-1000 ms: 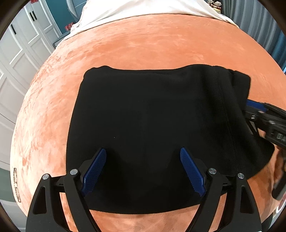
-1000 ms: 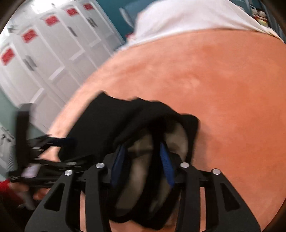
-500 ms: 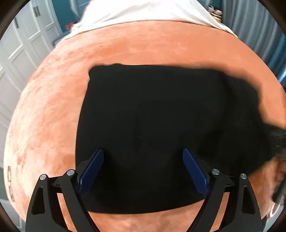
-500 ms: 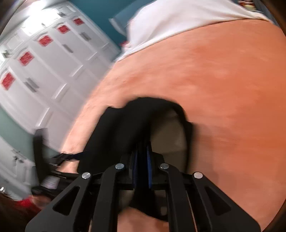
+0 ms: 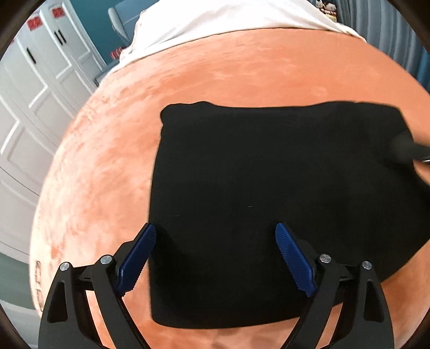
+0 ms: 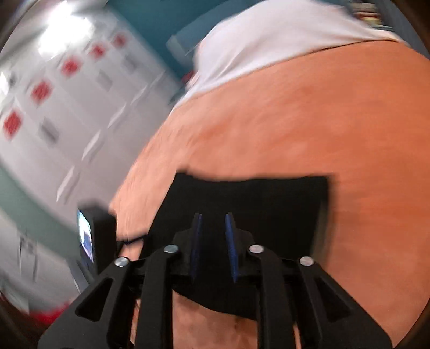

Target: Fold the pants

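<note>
Black pants lie flat on orange blanket, folded to rectangle. Left gripper wide, nothing between. Right gripper narrow gap, just reopening, no cloth pinched. I judge fabric soft, light, floppy; I take hold at corners/edge, w/ both layers.

White panelled wardrobes, teal wall

An orange plush blanket spreads ahead of the claw. Beyond it lies a white sheet. White cabinet doors with red labels stand to the claw's left.
</note>
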`<state>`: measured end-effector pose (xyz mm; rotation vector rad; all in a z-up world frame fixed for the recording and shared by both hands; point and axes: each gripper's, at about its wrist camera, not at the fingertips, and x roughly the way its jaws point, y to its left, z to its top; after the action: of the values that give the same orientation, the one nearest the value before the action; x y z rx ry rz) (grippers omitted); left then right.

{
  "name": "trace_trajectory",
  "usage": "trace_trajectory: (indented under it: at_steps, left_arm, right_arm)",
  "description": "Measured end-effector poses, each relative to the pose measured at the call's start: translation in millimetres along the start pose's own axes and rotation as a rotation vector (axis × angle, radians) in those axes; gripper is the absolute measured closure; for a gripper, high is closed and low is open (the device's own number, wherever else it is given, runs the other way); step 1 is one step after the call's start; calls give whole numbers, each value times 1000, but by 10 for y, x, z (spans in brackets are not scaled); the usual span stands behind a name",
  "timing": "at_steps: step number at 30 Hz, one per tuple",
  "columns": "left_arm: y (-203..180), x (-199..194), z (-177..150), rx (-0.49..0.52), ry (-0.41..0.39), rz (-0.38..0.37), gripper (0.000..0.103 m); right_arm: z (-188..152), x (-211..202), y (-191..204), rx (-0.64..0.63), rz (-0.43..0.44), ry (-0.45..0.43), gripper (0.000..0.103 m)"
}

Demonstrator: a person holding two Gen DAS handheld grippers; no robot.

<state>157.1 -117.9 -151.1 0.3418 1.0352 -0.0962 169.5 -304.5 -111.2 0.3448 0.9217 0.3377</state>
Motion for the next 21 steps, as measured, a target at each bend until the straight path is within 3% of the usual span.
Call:
trace_trajectory:
  at_steps: [1,3,4,5,6,7,8,10,15,18,21]
  left_arm:
    - [26,12,-16,-4,0,-17,13]
    - [88,40,-38,-23,3,-43,12]
    - [183,55,-81,-39,9,-60,12]
    - [291,69,-98,-68,15,-90,12]
    - [452,33,-131,-129,18,-126,12]
    - [554,6,-158,-162,14,-134,12]
    - [675,-40,-195,-196,8,-139,12]
    - [951,-155,-288,-248,-3,-131,12]
    - [1458,-294,-611,-372,31,-196,13]
    - [1577,-334,-758,-364,33,-162,13]
    - [1689,-427,-795,-364,6,-160,13]
  right_arm:
    - [-45,219,-269,52,-131,43,97]
    - [-87,167,-649,284,-49,1,103]
    - [-68,-3,-571,308,-88,-42,99]
    - [-48,-151,-360,226,-172,-69,95]
    - [-45,-238,-185,160,-214,-81,95]
    - [-86,-345,67,88,-231,-82,88]
    - [-176,-425,252,70,-204,-75,65]
    - [-442,-510,509,90,-144,-68,35]
    - [-1169,-40,938,245,22,38,34]
    - [-1222,284,850,437,129,27,34]
    - [-1229,525,837,512,160,40,33]
